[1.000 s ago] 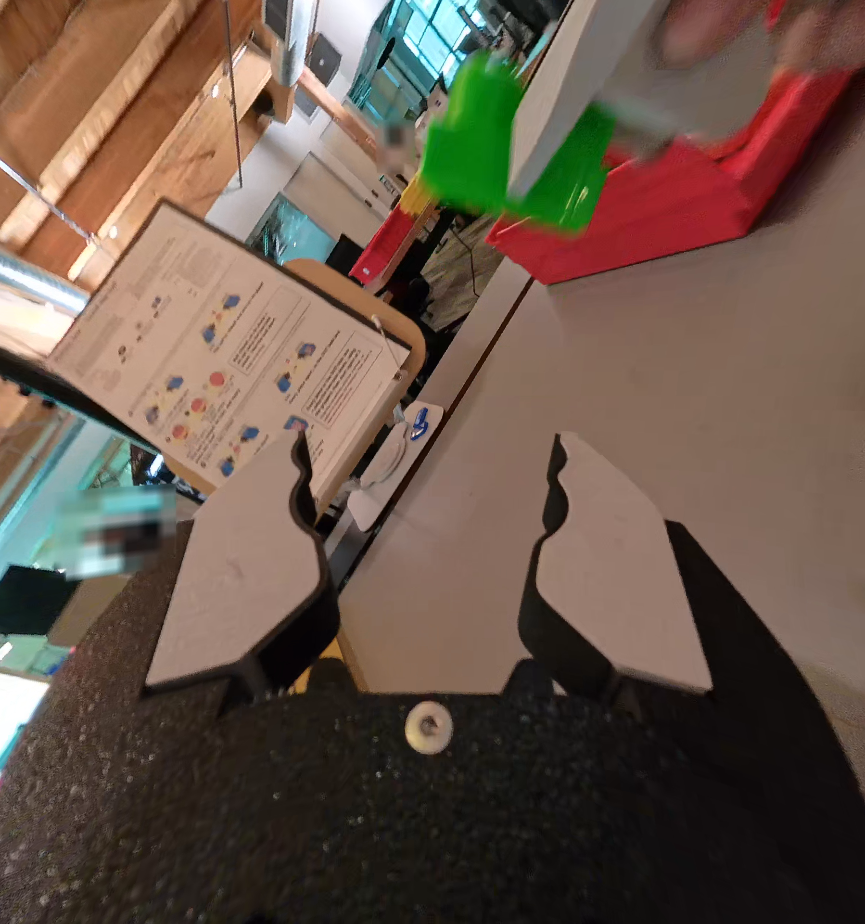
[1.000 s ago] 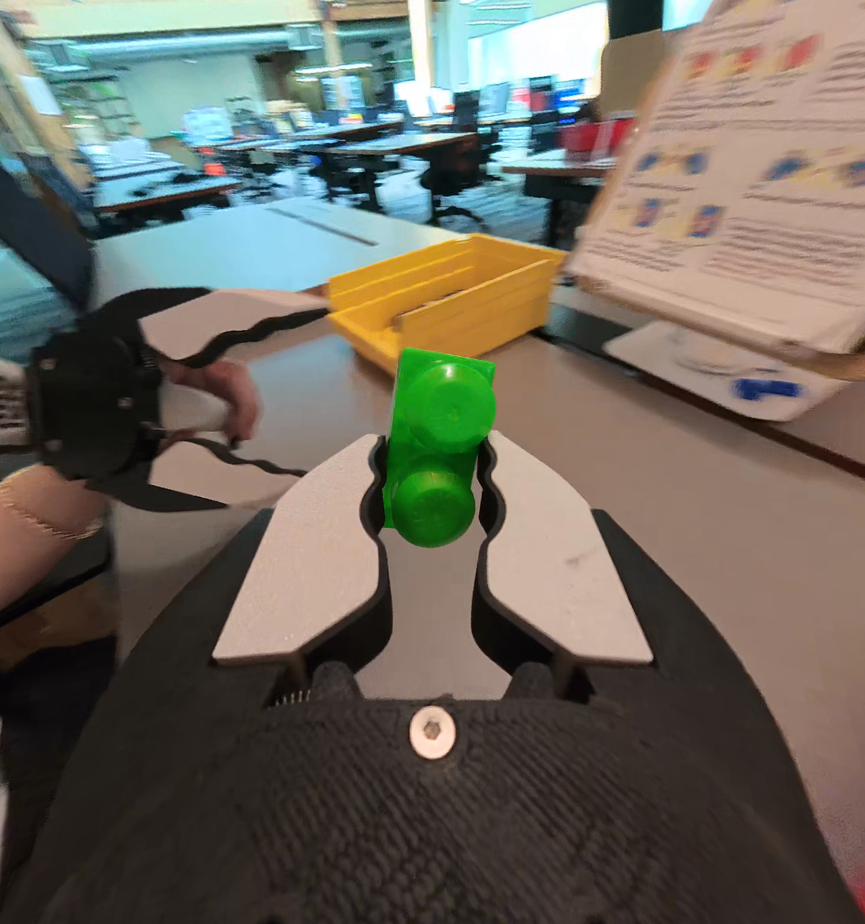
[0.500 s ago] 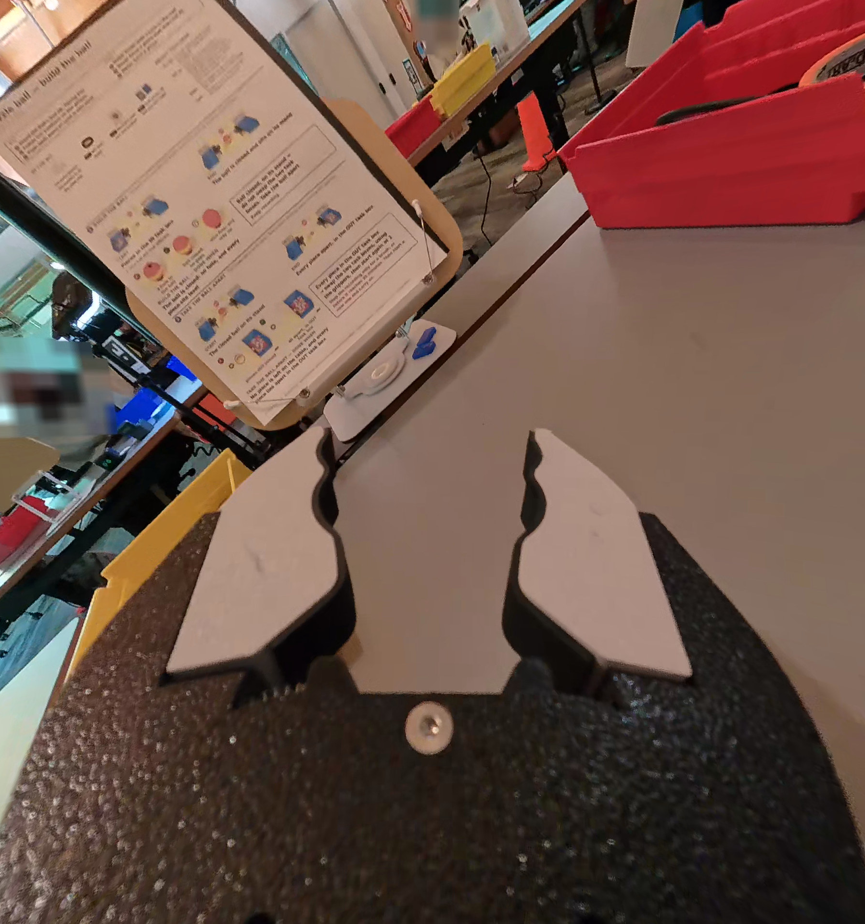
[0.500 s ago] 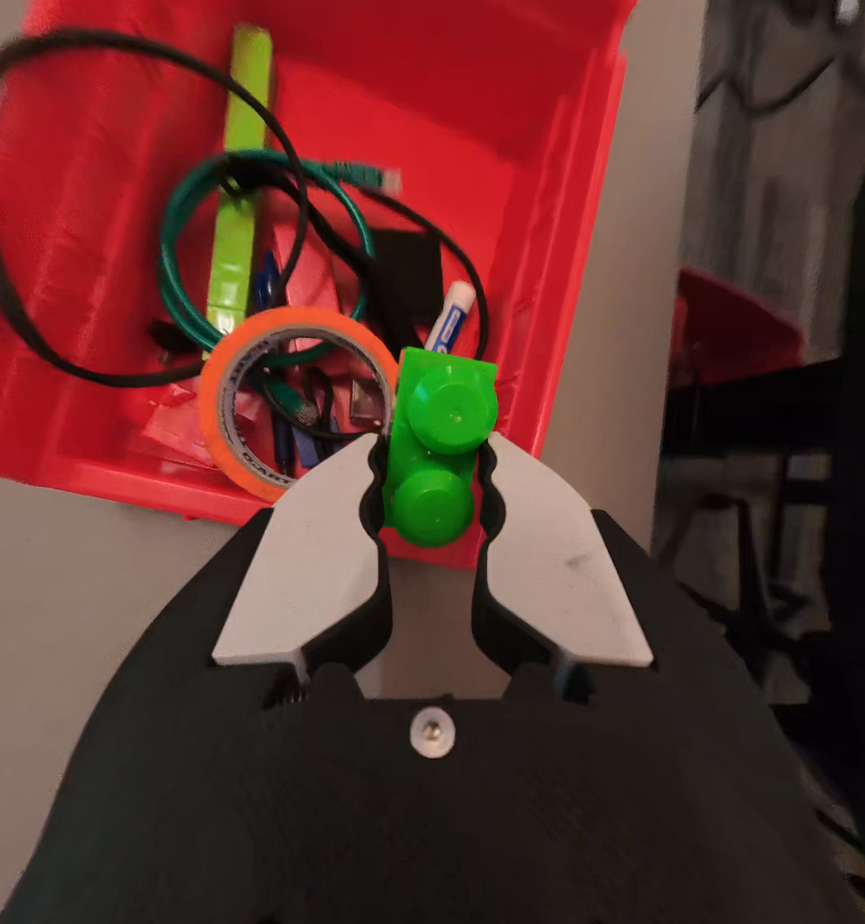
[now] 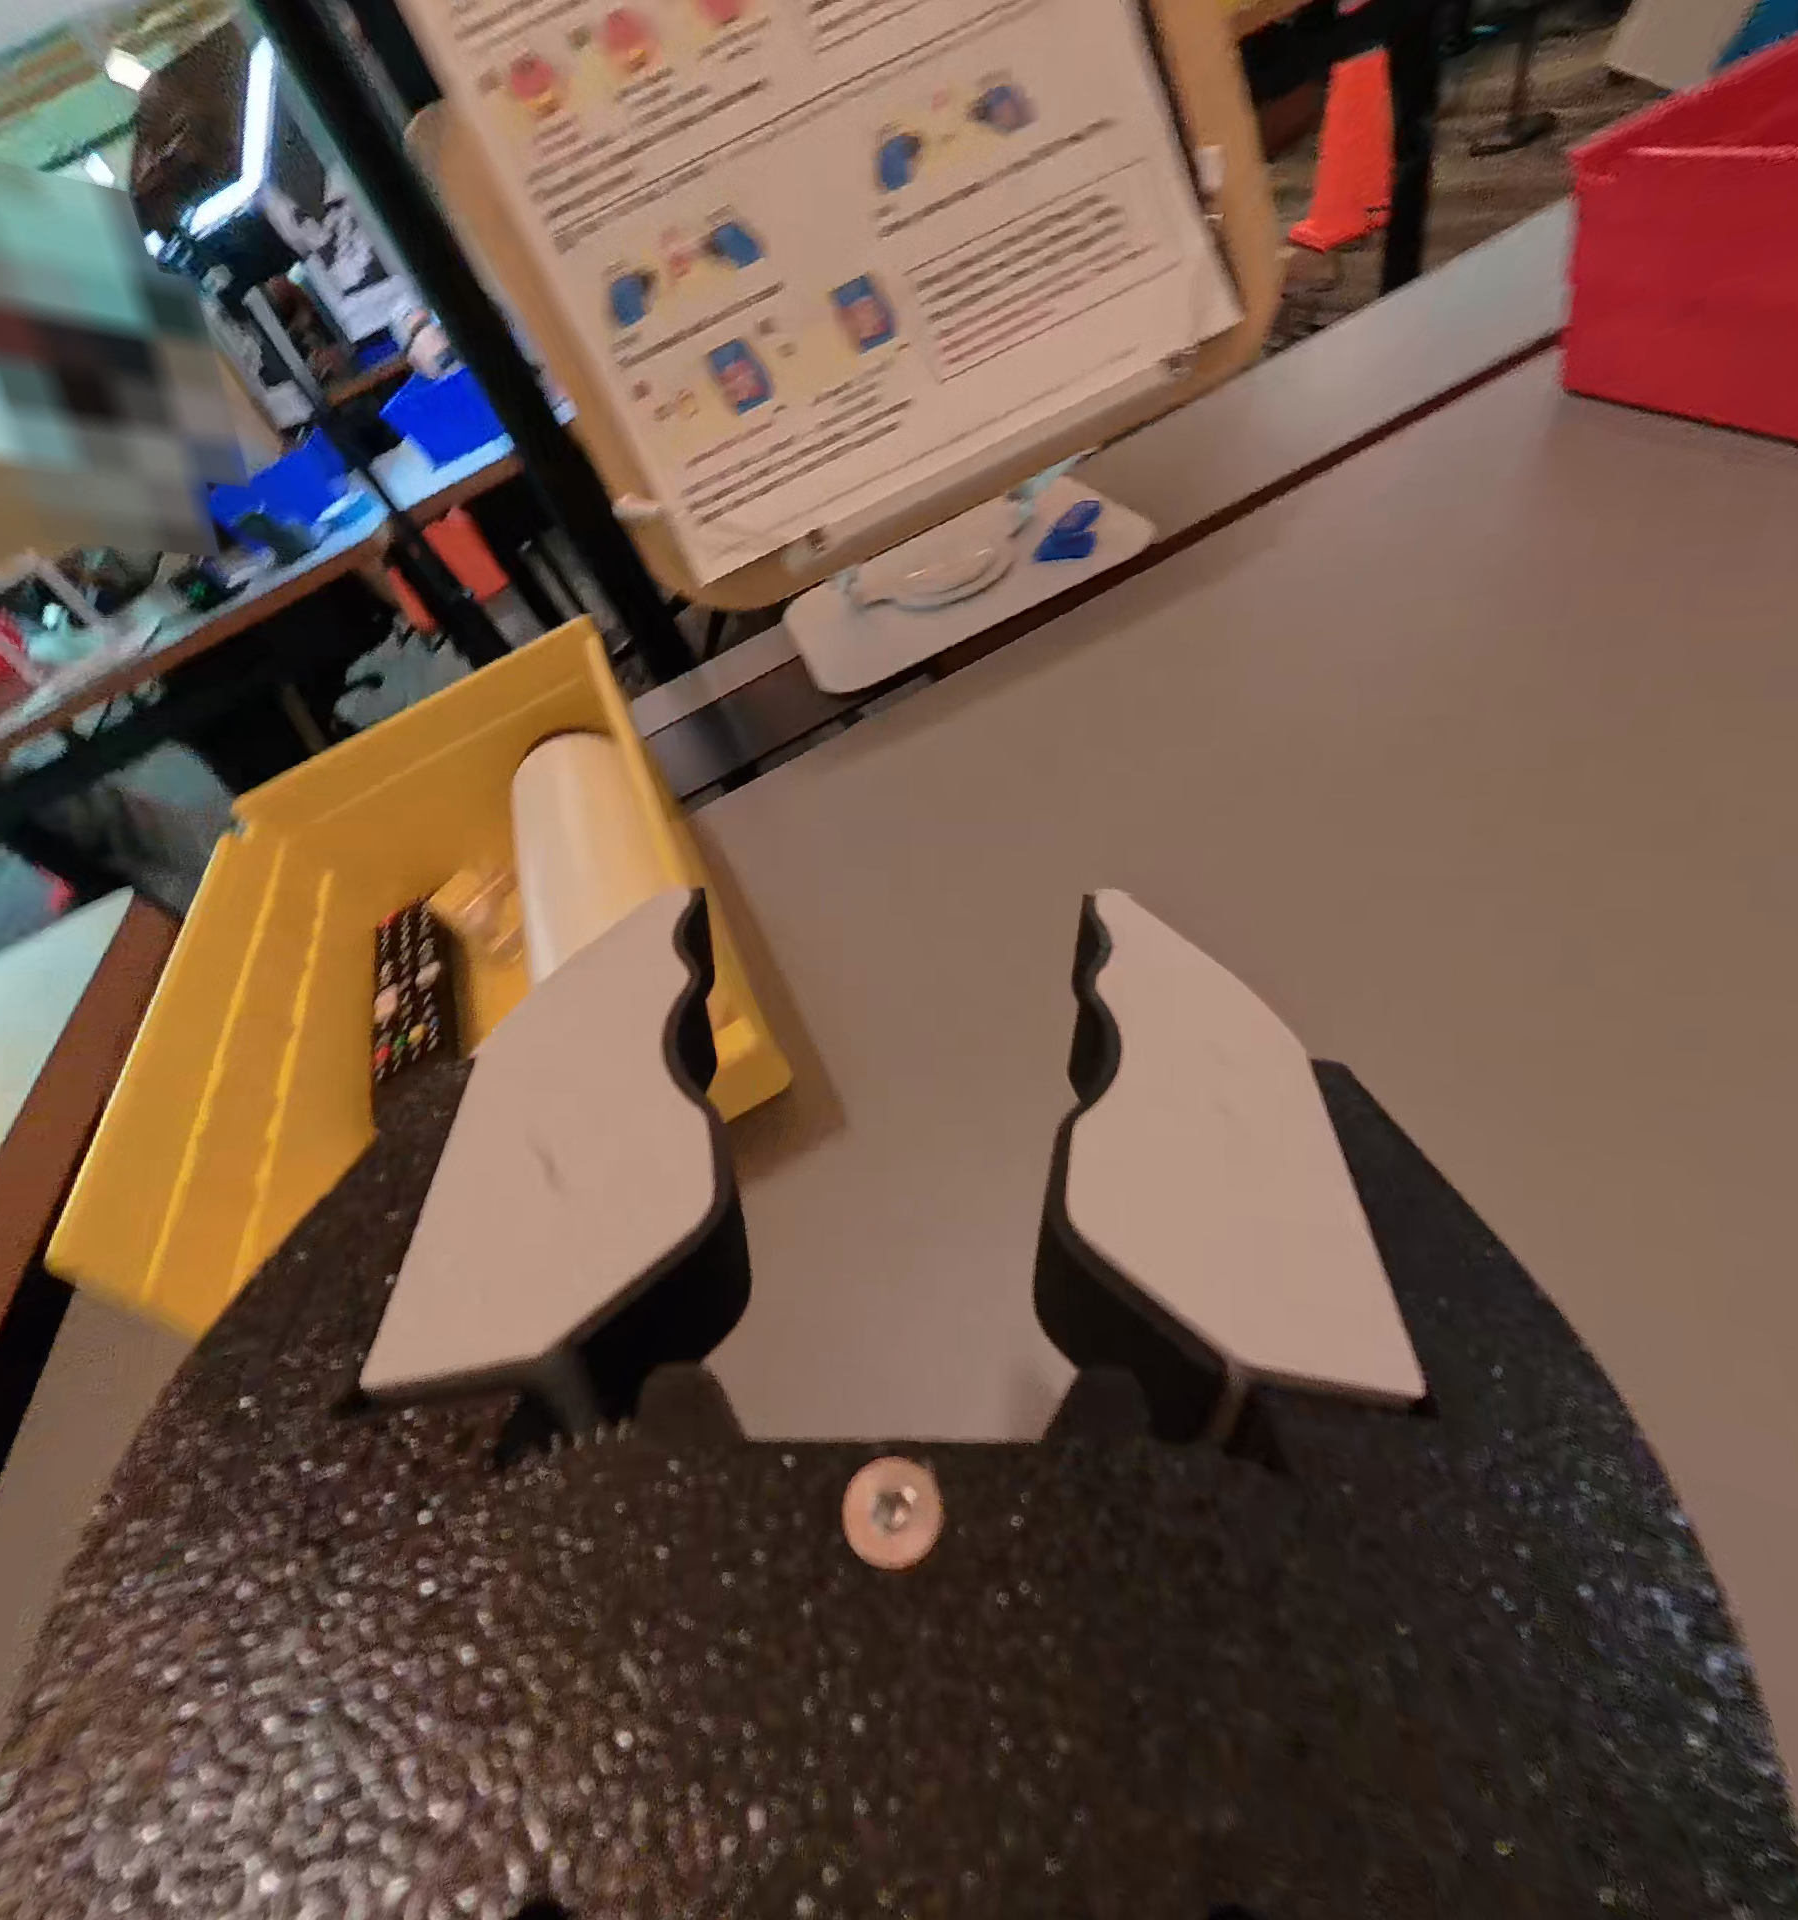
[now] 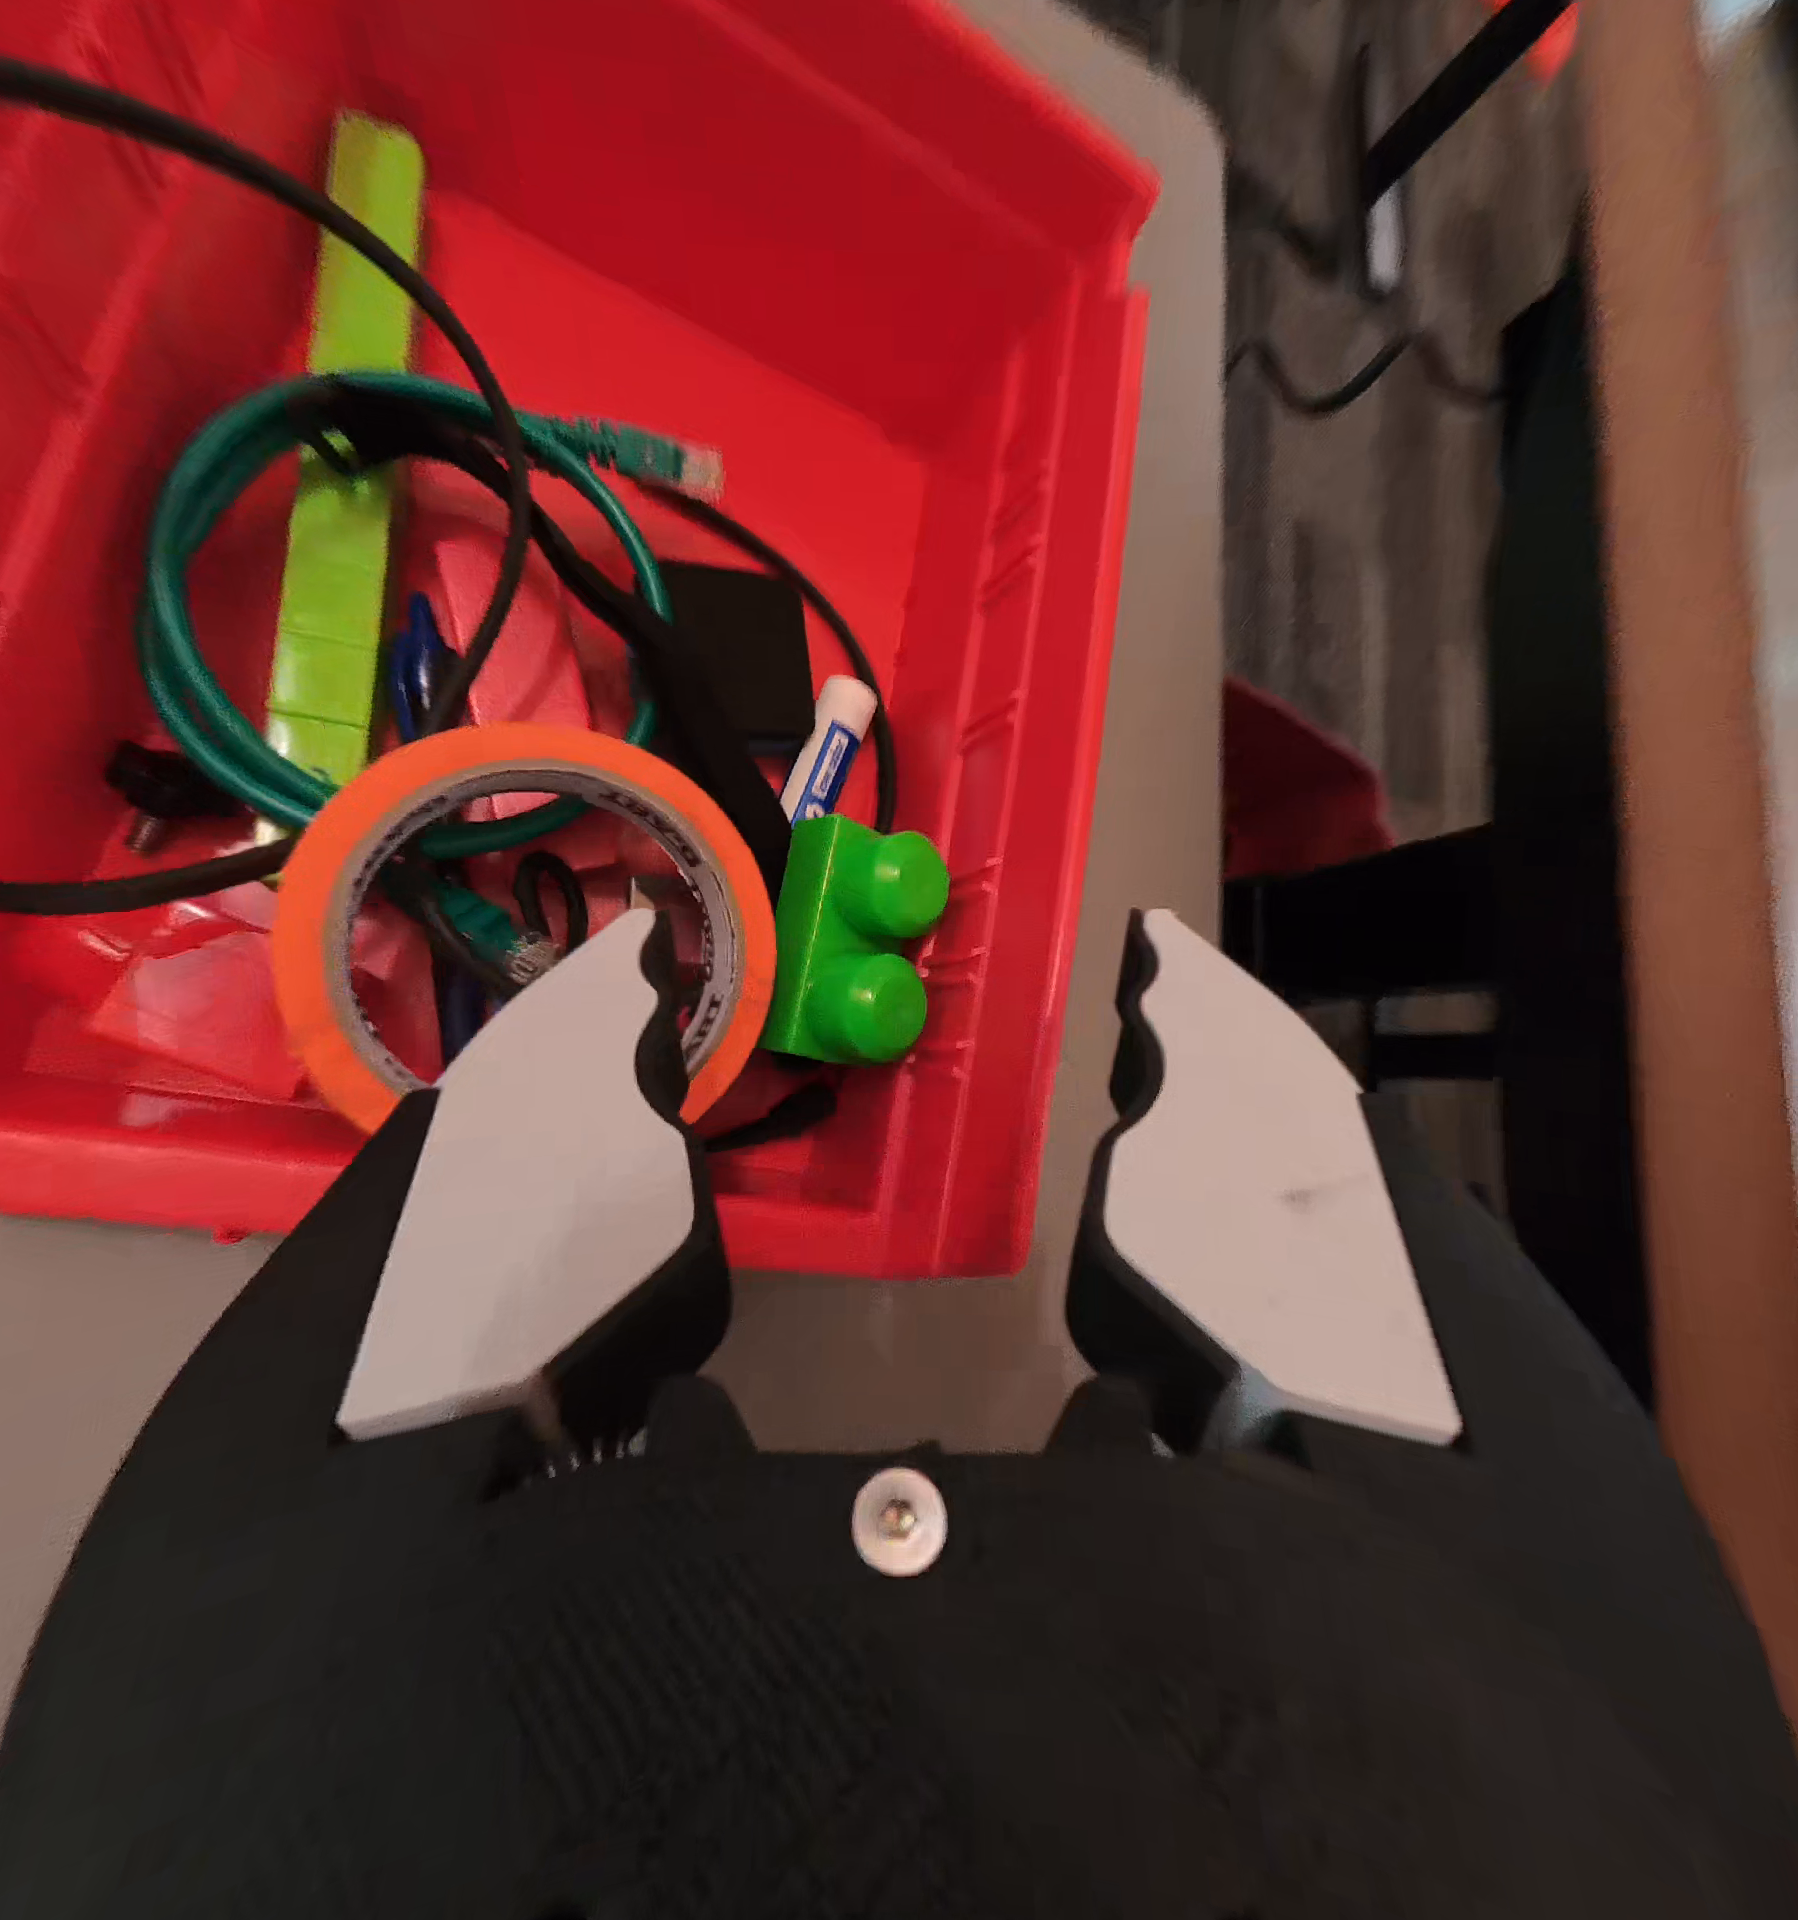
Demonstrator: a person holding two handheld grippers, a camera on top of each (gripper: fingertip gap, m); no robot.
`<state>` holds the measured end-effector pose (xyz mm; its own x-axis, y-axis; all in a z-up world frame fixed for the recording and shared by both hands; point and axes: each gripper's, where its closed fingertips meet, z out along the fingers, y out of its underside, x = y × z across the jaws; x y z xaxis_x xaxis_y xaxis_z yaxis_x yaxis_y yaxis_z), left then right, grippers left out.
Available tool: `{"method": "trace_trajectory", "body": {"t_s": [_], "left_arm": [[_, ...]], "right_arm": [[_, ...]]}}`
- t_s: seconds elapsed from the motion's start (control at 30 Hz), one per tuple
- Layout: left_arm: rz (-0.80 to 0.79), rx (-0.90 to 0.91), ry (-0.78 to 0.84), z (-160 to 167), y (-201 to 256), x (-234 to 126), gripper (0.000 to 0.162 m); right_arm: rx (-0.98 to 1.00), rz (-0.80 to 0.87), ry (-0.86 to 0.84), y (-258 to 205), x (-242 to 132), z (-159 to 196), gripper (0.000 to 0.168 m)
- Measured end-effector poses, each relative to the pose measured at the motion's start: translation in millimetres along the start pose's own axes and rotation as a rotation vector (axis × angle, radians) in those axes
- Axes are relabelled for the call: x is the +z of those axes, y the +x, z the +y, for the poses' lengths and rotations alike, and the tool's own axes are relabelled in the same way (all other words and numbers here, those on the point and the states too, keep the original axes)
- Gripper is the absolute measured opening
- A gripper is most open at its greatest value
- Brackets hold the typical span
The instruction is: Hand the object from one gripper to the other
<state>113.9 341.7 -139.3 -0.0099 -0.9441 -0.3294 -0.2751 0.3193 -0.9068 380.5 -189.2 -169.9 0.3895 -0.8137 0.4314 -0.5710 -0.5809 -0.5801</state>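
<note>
A green two-stud toy brick (image 6: 853,951) lies inside the red bin (image 6: 1040,935), in its near right corner, next to an orange tape roll (image 6: 526,920). My right gripper (image 6: 895,935) is open and empty, above the bin's near right corner, with the brick just beyond and between its fingertips. My left gripper (image 5: 890,914) is open and empty over the grey table (image 5: 1394,831), near the yellow bin (image 5: 251,1039). The brick does not show in the left wrist view.
The red bin also holds a green cable (image 6: 209,623), a black cable, a lime strip and a marker; its side shows in the left wrist view (image 5: 1716,301). The yellow bin holds a white roll (image 5: 573,862). An instruction sheet on a stand (image 5: 874,260) stands at the table's back edge. The grippers' ends are close to 60 cm from one another.
My right gripper has opened and let go of the green brick, which now lies in the red bin. My left gripper has swung left, bringing the yellow bin into view.
</note>
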Motion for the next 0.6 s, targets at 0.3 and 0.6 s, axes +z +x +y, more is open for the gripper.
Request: {"method": "trace_trajectory", "body": {"t_s": [0.3, 0.6], "left_arm": [[-0.075, -0.349, -0.374, 57.3, -129.4, -5.4, 0.06], [-0.128, -0.608, -0.927, 123.6, -184.2, 62.6, 0.053]], "right_arm": [[-0.06, -0.304, 0.552, -112.3, -91.6, -68.1, 0.076], [-0.194, -0.409, 0.616, -175.4, -104.3, -87.6, 0.077]]}}
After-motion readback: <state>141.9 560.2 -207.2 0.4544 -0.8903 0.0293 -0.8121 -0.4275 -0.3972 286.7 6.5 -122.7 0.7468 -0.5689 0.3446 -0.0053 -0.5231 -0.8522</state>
